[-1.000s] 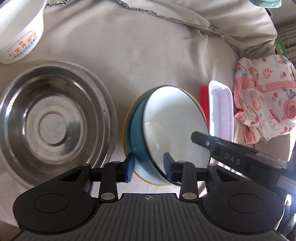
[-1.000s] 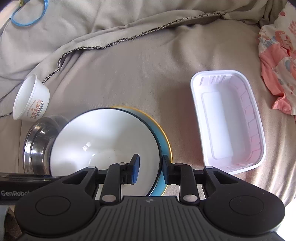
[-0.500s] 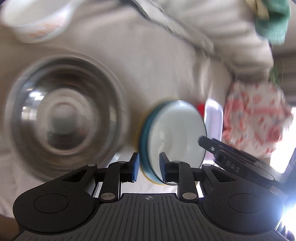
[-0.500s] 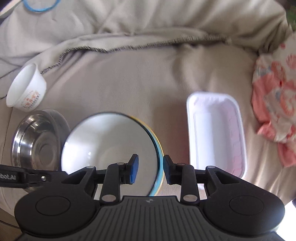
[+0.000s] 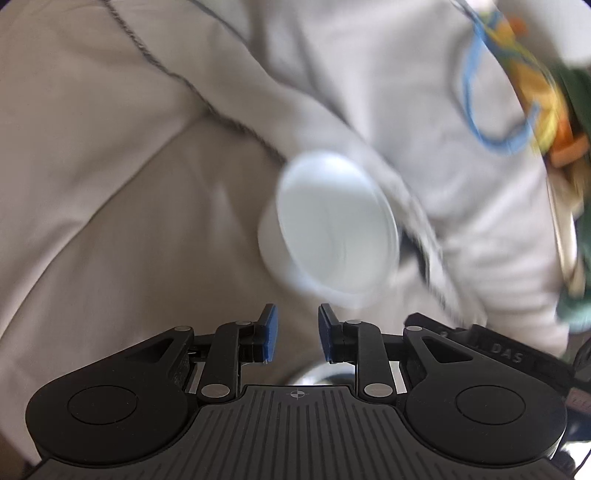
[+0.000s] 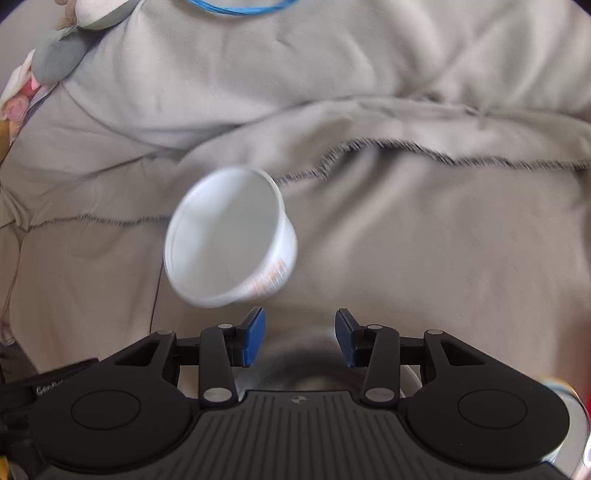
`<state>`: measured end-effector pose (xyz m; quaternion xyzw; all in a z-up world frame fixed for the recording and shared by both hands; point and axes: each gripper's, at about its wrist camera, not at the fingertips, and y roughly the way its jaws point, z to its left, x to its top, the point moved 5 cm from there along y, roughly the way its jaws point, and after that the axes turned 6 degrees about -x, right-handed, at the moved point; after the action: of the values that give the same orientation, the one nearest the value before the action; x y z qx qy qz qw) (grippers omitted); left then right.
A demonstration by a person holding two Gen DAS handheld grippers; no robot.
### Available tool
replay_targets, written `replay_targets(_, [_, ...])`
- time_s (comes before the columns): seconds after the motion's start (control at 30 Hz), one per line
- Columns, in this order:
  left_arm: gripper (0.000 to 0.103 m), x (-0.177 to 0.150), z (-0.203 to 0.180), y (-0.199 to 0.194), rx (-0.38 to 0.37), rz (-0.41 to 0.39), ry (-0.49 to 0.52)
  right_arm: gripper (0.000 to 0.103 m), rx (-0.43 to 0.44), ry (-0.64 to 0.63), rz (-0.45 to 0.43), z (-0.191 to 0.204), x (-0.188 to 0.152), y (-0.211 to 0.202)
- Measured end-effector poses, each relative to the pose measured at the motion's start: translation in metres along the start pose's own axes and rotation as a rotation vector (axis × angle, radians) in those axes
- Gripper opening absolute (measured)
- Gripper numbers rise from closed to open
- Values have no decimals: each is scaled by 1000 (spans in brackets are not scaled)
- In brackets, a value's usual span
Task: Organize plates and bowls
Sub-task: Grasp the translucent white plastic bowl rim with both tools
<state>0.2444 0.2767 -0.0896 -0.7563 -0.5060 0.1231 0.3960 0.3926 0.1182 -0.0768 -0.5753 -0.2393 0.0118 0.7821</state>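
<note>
A small white paper bowl point(image 5: 332, 229) with orange print lies tilted on the beige blanket, just ahead of both grippers; it also shows in the right wrist view point(image 6: 229, 240). My left gripper point(image 5: 295, 332) is open and empty, its blue pads a little short of the bowl. My right gripper point(image 6: 297, 339) is open and empty, with the bowl ahead to its left. A steel bowl's rim point(image 6: 295, 354) shows blurred under the right gripper, and also under the left gripper point(image 5: 317, 374). A sliver of the blue and white bowl with a yellow plate edge point(image 6: 561, 387) shows at the lower right.
The beige blanket point(image 6: 406, 229) has raised folds and a stitched hem behind the bowl. A blue band point(image 6: 240, 5) lies at the far top. Colourful clutter point(image 5: 554, 122) sits at the right edge of the left view. The other gripper's body point(image 5: 498, 347) is close on the right.
Both grippers have left the blue and white bowl and swung toward the small white bowl. The right jaws have opened wider. The steel bowl has dropped under the grippers.
</note>
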Motion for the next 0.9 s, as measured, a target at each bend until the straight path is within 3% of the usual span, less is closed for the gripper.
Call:
replay_targets(0.13, [27, 30, 17, 22, -44, -60, -91, 45, -53, 7, -16, 20, 24, 44])
replay_targets(0.23, [28, 40, 23, 44, -48, -35, -113, 44, -66, 20, 26, 24, 26, 74])
replay_targets(0.27, [28, 41, 24, 51, -42, -27, -109, 41, -65, 5, 38, 26, 25, 79])
replay_targets(0.37, [29, 44, 29, 63, 2, 4, -70, 14, -45, -45, 71, 32, 16, 85])
replay_targets(0.4, [29, 43, 32, 62, 15, 9, -57, 13, -34, -60, 77, 34, 13, 84])
replay_targets(0.57, [27, 35, 29, 37, 66, 8, 29, 13, 2, -145, 74, 47, -6, 66])
replay_targets(0.7, [26, 19, 30, -2, 153, 14, 100, 14, 52, -182, 88, 63, -30, 44])
replay_targets(0.9, [26, -13, 62, -46, 281, 70, 129, 16, 101, -264, 167, 94, -93, 31])
